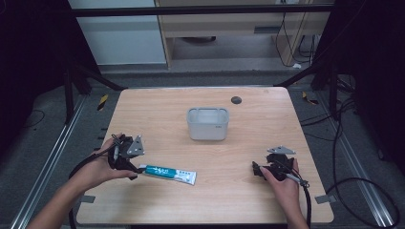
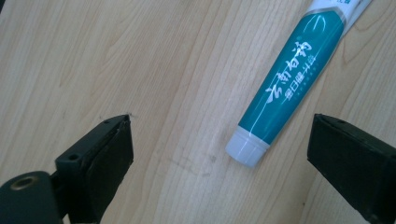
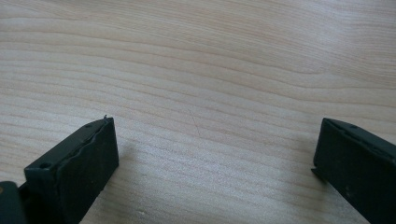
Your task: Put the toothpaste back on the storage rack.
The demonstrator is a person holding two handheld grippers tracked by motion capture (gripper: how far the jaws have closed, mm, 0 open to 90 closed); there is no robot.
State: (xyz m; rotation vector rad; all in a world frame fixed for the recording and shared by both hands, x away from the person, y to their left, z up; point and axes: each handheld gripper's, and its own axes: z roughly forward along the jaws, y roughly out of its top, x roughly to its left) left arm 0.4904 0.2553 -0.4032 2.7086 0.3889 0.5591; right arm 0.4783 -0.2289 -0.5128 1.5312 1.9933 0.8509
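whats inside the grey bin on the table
From the high view, the grey rectangular plastic bin in the middle of the light wooden table looks empty: only its pale inner walls and floor show. The near wall hides the strip of floor just behind it.

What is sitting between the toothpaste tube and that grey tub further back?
Nothing: in the high view, bare wooden table runs from the toothpaste tube to the grey tub.
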